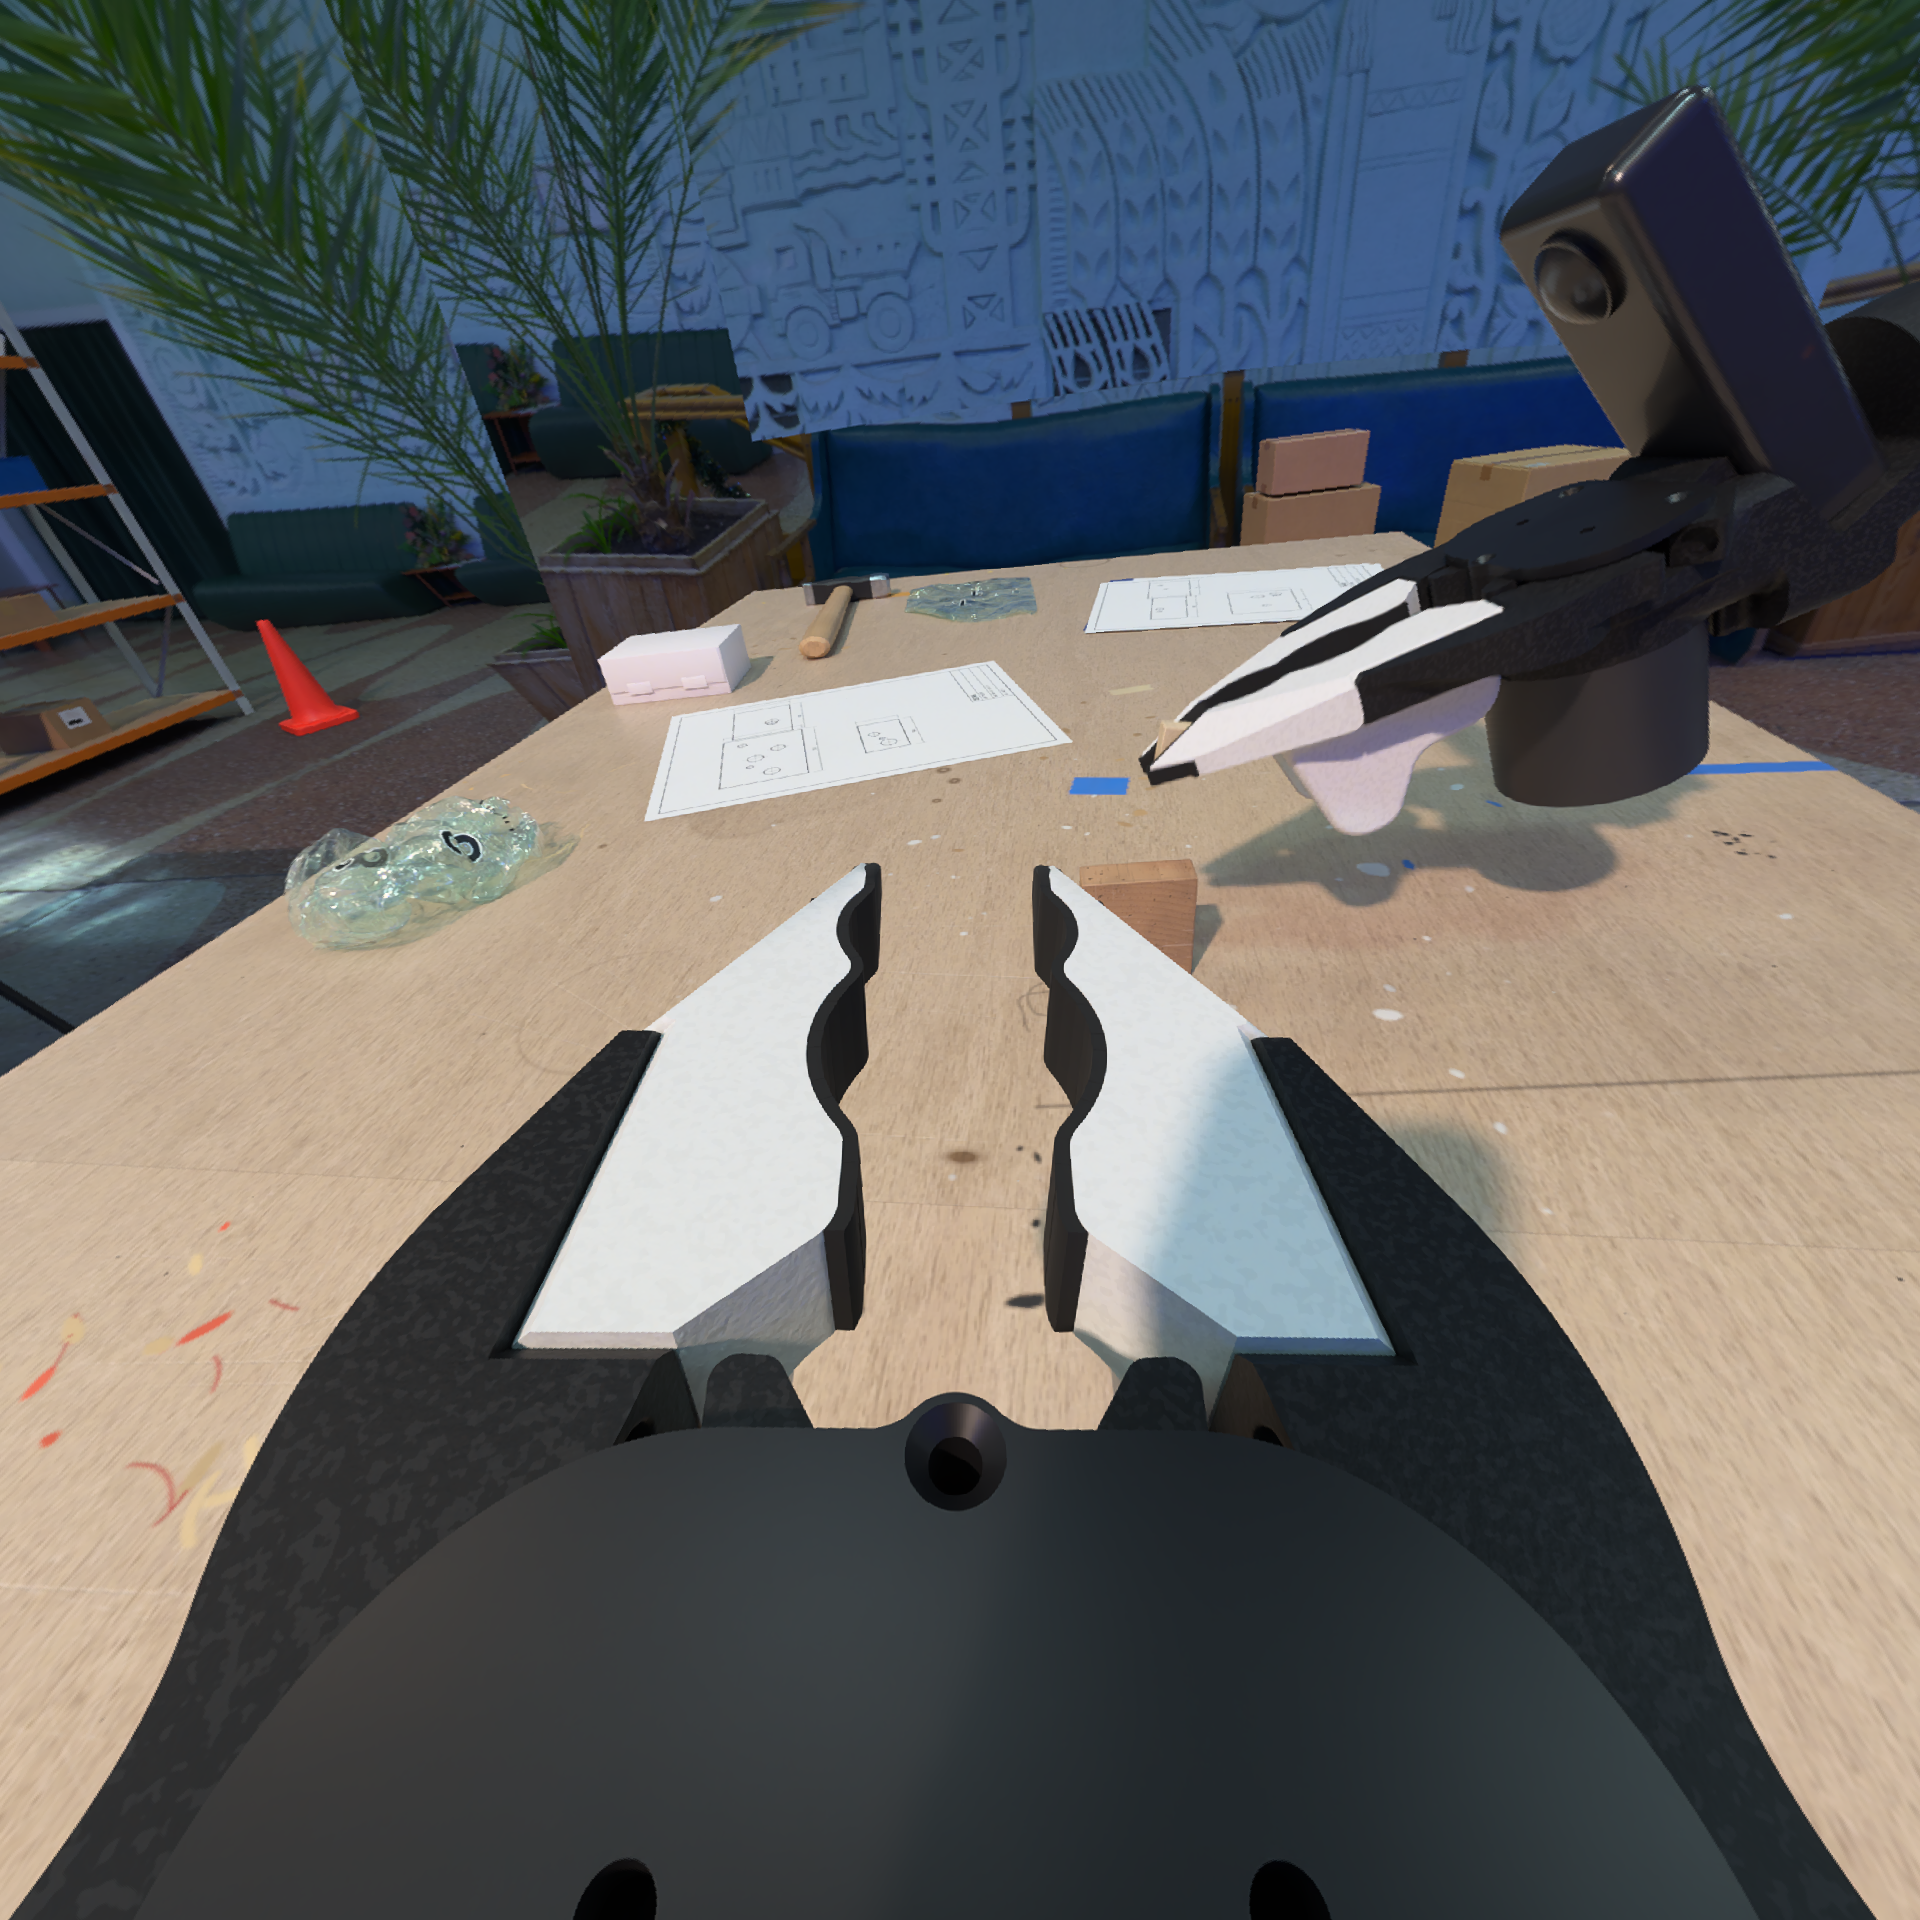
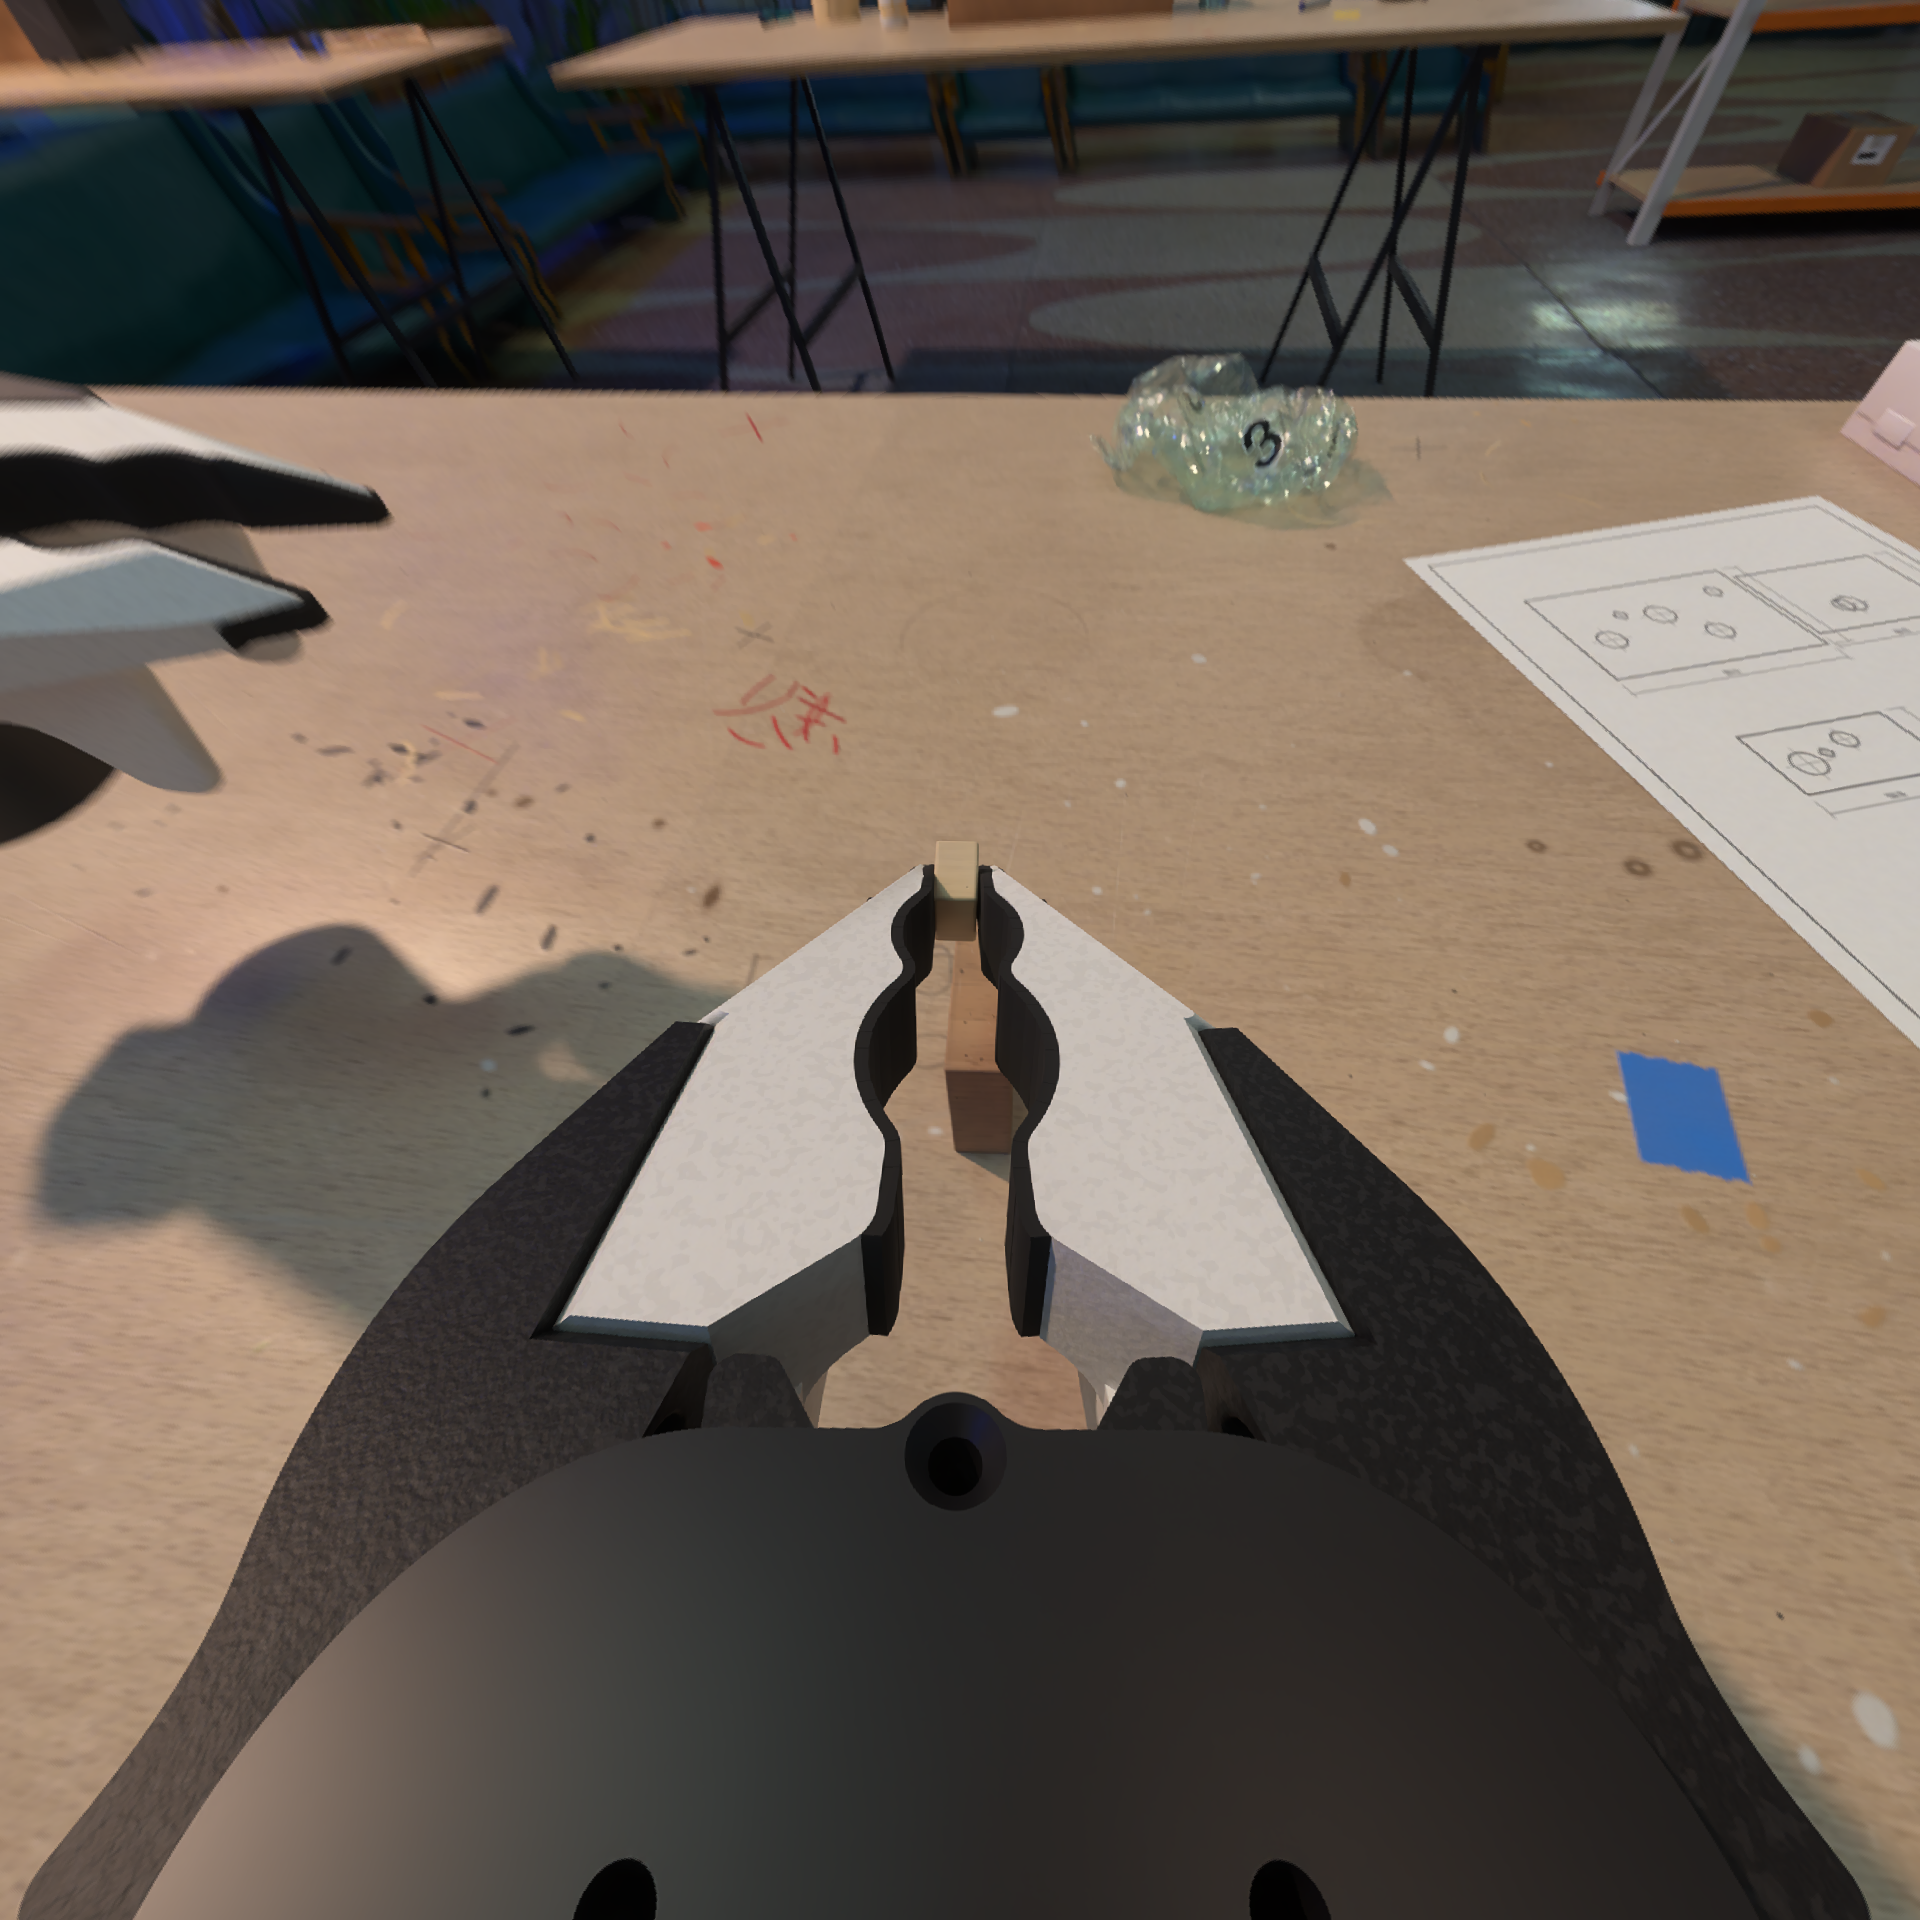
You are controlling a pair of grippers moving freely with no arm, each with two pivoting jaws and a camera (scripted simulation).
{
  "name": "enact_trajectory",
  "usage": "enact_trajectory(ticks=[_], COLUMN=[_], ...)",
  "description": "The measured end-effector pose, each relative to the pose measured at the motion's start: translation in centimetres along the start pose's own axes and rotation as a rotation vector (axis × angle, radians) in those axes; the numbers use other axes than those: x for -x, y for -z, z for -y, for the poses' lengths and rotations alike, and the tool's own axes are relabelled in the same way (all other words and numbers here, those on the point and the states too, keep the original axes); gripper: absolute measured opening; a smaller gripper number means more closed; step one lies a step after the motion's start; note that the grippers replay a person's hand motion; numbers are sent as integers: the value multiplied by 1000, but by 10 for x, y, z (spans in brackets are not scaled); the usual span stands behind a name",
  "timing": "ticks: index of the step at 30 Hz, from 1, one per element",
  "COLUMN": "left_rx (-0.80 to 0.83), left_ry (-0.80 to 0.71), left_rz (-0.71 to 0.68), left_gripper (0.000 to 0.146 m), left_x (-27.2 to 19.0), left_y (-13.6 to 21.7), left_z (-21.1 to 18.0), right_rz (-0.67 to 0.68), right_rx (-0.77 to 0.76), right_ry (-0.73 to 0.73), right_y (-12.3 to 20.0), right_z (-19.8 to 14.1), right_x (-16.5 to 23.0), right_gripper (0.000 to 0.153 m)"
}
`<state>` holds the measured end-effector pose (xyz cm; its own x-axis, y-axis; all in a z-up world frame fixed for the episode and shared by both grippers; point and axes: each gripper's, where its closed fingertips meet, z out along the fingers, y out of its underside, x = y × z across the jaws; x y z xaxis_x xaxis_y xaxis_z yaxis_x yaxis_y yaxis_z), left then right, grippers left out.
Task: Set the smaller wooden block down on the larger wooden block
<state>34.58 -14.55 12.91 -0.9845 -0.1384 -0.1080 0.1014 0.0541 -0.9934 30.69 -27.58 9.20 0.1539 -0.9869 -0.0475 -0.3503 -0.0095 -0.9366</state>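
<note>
My right gripper is shut on the smaller wooden block, a pale little cube pinched at the fingertips and held above the table. The larger wooden block stands on the table below and behind the tips, seen through the gap between the fingers. In the left wrist view the right gripper hovers at the right with the small block at its tip, above and beyond the larger block. My left gripper is open and empty, low over the table, with the larger block just beyond its right fingertip.
A crumpled clear plastic bag lies at the table's left; it also shows in the right wrist view. Drawing sheets, a white box, a hammer and blue tape lie farther out. The left gripper enters at the left.
</note>
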Motion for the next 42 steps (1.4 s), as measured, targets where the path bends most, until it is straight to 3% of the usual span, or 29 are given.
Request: enact_trajectory(ticks=[9,19,30,42], left_rx=[9,8,10,11], left_ry=[-10,-5,-2,-5], left_rz=[11,12,11,9], left_gripper=[29,29,29,29], left_x=[1,2,2,2], left_y=[0,0,1,0], left_z=[-2,-2,-2,-2], right_rz=[-99,-108,-99,-132], right_rx=[73,116,55,180], right_ry=[110,143,199,132], right_y=[-19,-22,-17,-24], right_z=[-20,-22,-19,-31], right_x=[-5,-3,0,-6], right_gripper=[7,7,7,7])
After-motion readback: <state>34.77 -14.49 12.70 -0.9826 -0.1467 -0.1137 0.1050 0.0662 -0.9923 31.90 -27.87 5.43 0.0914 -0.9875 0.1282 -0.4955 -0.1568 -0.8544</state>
